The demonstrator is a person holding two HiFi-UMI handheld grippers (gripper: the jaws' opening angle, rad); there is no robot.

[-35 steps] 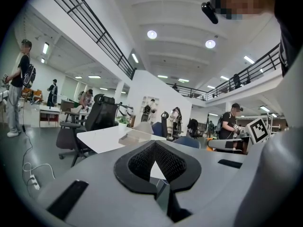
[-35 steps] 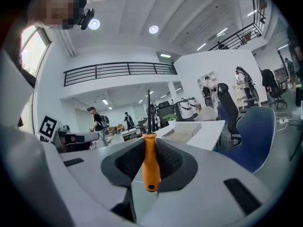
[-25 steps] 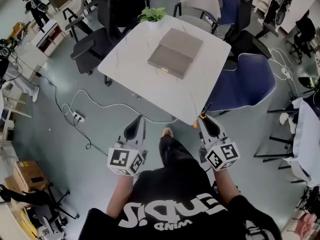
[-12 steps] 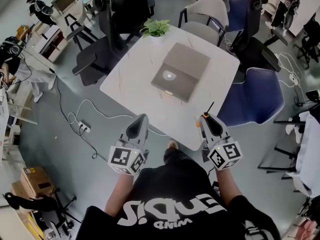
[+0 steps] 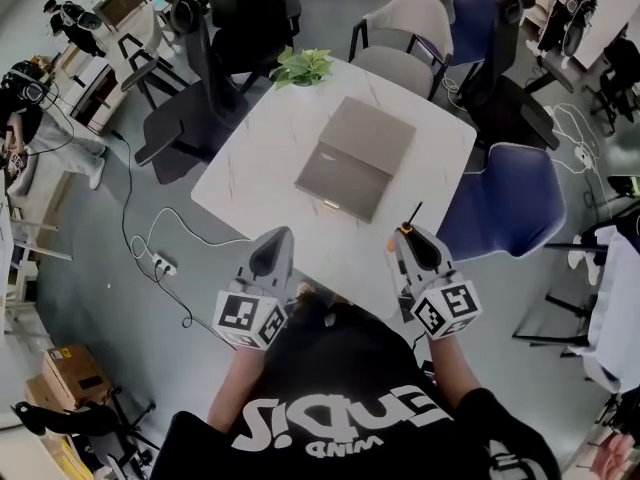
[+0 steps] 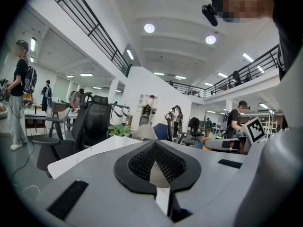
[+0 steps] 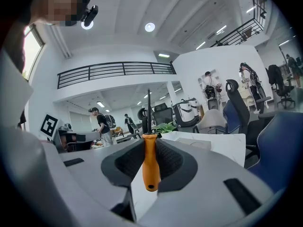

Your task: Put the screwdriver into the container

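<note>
An orange-handled screwdriver (image 7: pixel 150 162) stands upright between the jaws of my right gripper (image 7: pixel 147 143), which is shut on its handle. Its black shaft (image 7: pixel 148 110) points up past the fingertips. In the head view the right gripper (image 5: pixel 409 236) hovers over the near right edge of the white table (image 5: pixel 260 183), with the screwdriver (image 5: pixel 408 224) sticking out ahead of it. The container (image 5: pixel 355 158), a flat grey-brown box with its lid down, lies mid-table, farther out than both grippers. My left gripper (image 5: pixel 278 238) is over the near edge, shut and holding nothing (image 6: pixel 154 145).
A small green plant (image 5: pixel 303 65) sits at the table's far corner. Office chairs ring the table: a blue one (image 5: pixel 505 198) at the right, a black one (image 5: pixel 185 118) at the left, a grey one (image 5: pixel 405 23) behind. A cable and power strip (image 5: pixel 160 264) lie on the floor at left.
The person has walked up to the table; both grippers now reach over its near edge instead of hanging short of it. The right gripper's hold on the screwdriver is unchanged.
</note>
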